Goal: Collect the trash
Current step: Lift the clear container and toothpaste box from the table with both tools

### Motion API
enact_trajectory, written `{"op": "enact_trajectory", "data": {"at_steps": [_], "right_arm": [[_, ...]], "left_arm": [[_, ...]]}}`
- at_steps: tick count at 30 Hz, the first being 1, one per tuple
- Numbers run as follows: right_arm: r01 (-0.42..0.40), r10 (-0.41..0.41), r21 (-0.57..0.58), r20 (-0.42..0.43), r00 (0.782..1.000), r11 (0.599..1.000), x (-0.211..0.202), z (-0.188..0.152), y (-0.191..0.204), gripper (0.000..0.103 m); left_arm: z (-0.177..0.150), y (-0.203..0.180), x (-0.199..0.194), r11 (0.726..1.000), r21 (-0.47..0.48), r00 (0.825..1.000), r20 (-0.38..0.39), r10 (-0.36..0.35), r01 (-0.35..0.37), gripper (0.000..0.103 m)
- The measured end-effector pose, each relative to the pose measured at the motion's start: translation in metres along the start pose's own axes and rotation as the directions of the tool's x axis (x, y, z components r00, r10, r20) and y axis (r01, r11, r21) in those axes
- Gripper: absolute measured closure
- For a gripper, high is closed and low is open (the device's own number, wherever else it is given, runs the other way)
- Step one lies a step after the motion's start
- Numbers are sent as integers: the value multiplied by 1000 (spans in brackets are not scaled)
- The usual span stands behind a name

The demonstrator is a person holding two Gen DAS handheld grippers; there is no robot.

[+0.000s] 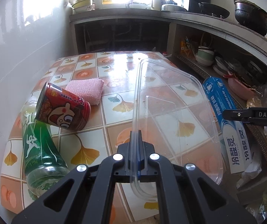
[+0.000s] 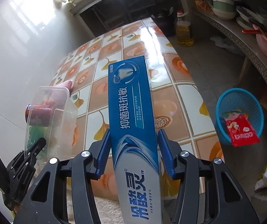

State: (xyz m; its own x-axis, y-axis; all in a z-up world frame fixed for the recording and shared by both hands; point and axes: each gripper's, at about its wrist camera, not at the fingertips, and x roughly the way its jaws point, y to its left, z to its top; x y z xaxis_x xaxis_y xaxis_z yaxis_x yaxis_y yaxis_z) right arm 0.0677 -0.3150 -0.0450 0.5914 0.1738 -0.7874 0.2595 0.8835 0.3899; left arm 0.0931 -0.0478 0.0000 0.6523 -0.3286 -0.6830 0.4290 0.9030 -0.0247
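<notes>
My left gripper [image 1: 136, 133] is shut on the rim of a clear plastic container [image 1: 172, 115] and holds it over the tiled table [image 1: 114, 100]. My right gripper [image 2: 133, 140] is shut on a blue and white toothpaste box [image 2: 133, 115], held above the table's right side; the box also shows in the left wrist view [image 1: 226, 123]. A red drink can [image 1: 62, 108] lies on a green glass bottle [image 1: 38, 149] at the table's left. A blue trash basket [image 2: 239, 112] on the floor holds a red wrapper [image 2: 241, 130].
A pink cloth [image 1: 88, 89] lies behind the can. A white tiled wall [image 1: 21, 56] borders the table's left. A shelf with bowls and dishes [image 2: 224, 9] stands on the right, and an oil bottle [image 2: 184, 29] stands on the floor beyond the table.
</notes>
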Motion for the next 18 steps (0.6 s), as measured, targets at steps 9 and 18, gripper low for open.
{"op": "enact_trajectory", "data": {"at_steps": [9, 18], "right_arm": [[-27, 22, 65, 64, 998, 998, -28, 0, -26, 56], [-47, 33, 135, 108, 994, 990, -46, -8, -56, 56]], "left_arm": [[16, -16, -6, 999, 20, 998, 32, -49, 49, 102], [27, -49, -5, 992, 77, 995, 28, -98, 96, 102]]}}
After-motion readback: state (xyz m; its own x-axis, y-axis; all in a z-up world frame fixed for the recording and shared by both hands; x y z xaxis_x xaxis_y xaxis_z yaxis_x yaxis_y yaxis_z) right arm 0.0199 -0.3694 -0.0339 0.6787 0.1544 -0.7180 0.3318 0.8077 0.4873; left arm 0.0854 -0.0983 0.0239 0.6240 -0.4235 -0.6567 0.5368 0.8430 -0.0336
